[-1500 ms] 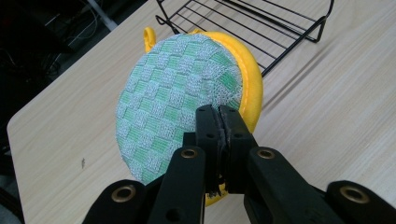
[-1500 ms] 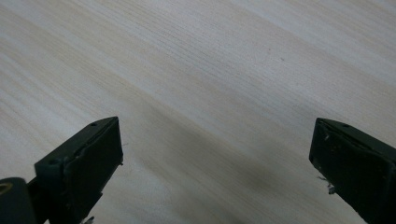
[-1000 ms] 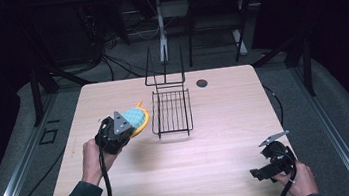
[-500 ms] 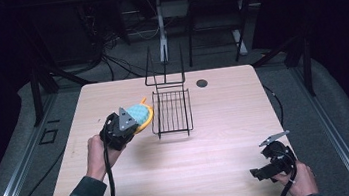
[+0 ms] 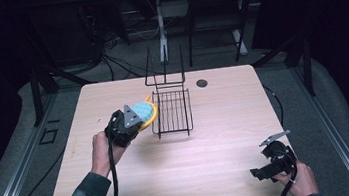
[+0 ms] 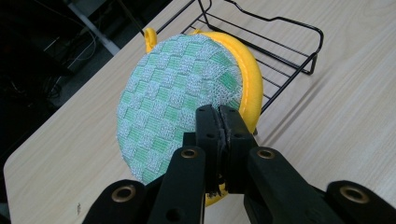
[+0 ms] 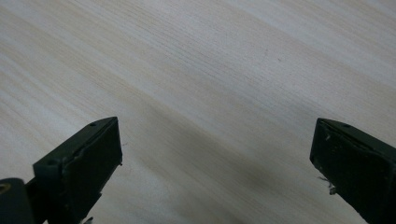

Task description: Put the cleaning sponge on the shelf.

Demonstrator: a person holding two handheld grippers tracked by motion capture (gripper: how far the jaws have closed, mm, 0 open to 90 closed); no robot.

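Left hand-held gripper [image 6: 219, 119]: clamped on pot holder [image 6: 180, 100], rack [image 5: 172, 112] just beyond.
Right hand-held gripper [image 7: 212, 154]: wide open, empty.

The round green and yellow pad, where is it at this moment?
In the high view the round pad is left of centre on the table, clamped on edge in the left gripper, beside the left rim of the black wire rack.

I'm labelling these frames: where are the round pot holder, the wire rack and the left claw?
round pot holder [image 6: 180, 100], left gripper view, on its green checked face.
wire rack [image 5: 172, 112], high view, on its floor bars.
left claw [image 6: 221, 122], left gripper view, where its tips pinch the pot holder's edge.
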